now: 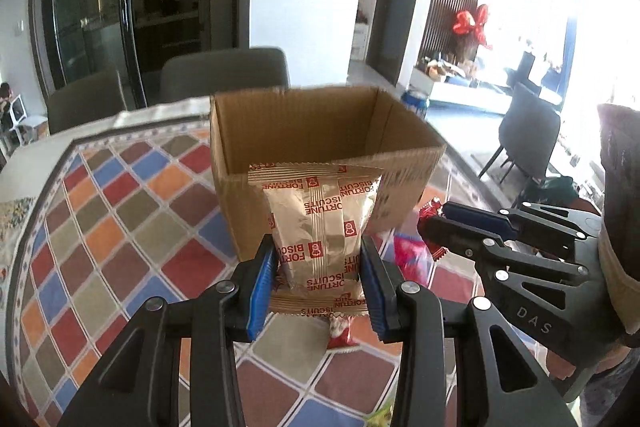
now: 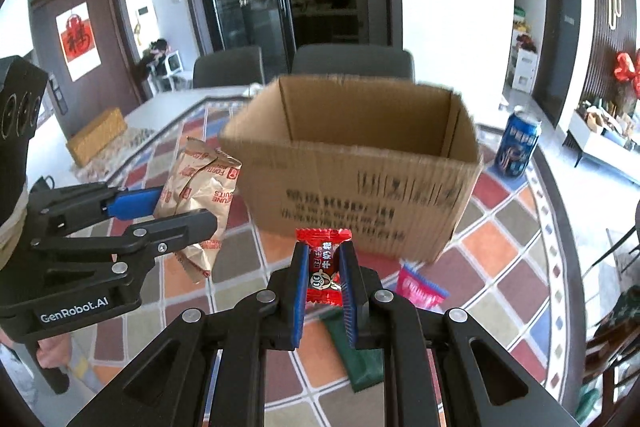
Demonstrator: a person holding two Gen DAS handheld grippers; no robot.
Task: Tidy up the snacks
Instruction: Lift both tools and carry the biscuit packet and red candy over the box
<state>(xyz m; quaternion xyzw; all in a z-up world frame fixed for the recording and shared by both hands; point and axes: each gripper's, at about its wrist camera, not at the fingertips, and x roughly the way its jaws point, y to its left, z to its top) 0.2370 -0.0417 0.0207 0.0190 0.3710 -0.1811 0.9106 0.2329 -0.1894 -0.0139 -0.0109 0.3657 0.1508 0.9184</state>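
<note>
Above a table spread with a cloth of coloured diamonds (image 1: 120, 227), the left gripper (image 1: 320, 279) has its blue pads pressed on the sides of a gold biscuit packet (image 1: 320, 227), held clear of the cloth just in front of an open cardboard box (image 1: 304, 131). The packet reads "FORTUNE BISCUITS" in red, upside down in the left wrist view. To its right, the right gripper (image 2: 323, 277) is clamped narrowly on a small red candy (image 2: 323, 267) with white characters and a cartoon face. The left tool's body carries "GenRobot.AI"; the right tool's carries "DAS". The box's near wall has blurred black print. On the cloth below lie a pink wrapper (image 2: 420, 287) and a dark green packet (image 2: 360, 359). Right of the box stands a blue can (image 2: 516, 143). Grey chairs (image 2: 352, 63) stand behind the table, with glass doors beyond and a red paper sign on a brown door (image 2: 78, 39) at left.
</note>
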